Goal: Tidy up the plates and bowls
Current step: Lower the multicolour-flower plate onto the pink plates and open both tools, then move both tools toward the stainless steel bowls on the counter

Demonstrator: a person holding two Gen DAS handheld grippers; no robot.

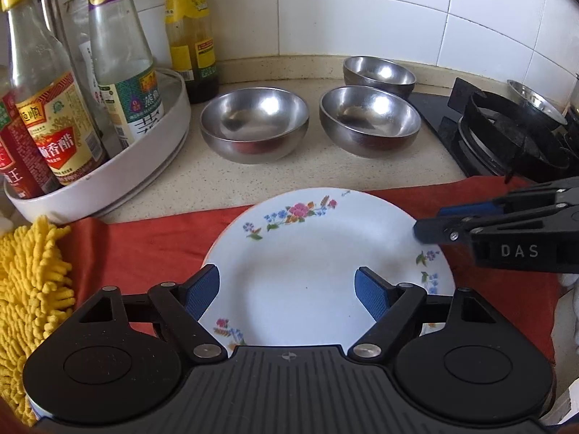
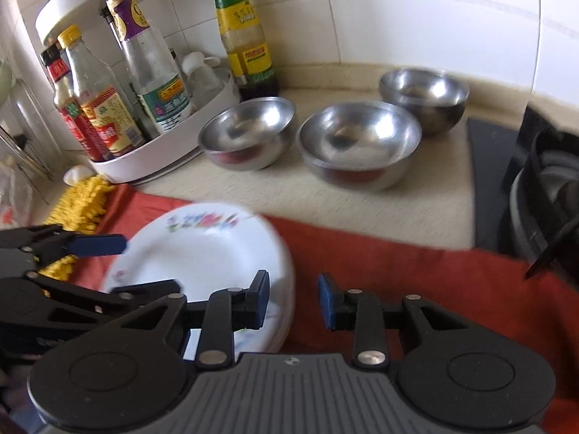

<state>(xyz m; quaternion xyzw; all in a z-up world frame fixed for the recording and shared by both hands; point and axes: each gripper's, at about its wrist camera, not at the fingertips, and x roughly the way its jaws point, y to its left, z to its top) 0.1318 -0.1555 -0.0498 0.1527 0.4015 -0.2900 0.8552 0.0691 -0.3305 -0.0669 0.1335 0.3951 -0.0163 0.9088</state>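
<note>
The left gripper (image 1: 287, 298) hangs directly over the flowered plate (image 1: 311, 271) on the red cloth (image 1: 144, 249), jaws wide and empty; the right gripper (image 2: 294, 301), also open and empty, flanks the plate's right rim, the steel bowls (image 1: 253, 123) well beyond.

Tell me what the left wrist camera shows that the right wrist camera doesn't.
Only the left wrist view shows the gas burner clearly and a fourth steel bowl on it. Only the right wrist view shows the plates as a stack, and the rack's upper tier. Both show three steel bowls on the counter, the sauce bottles, the red cloth, the yellow mop cloth, and the open left gripper and right gripper.
</note>
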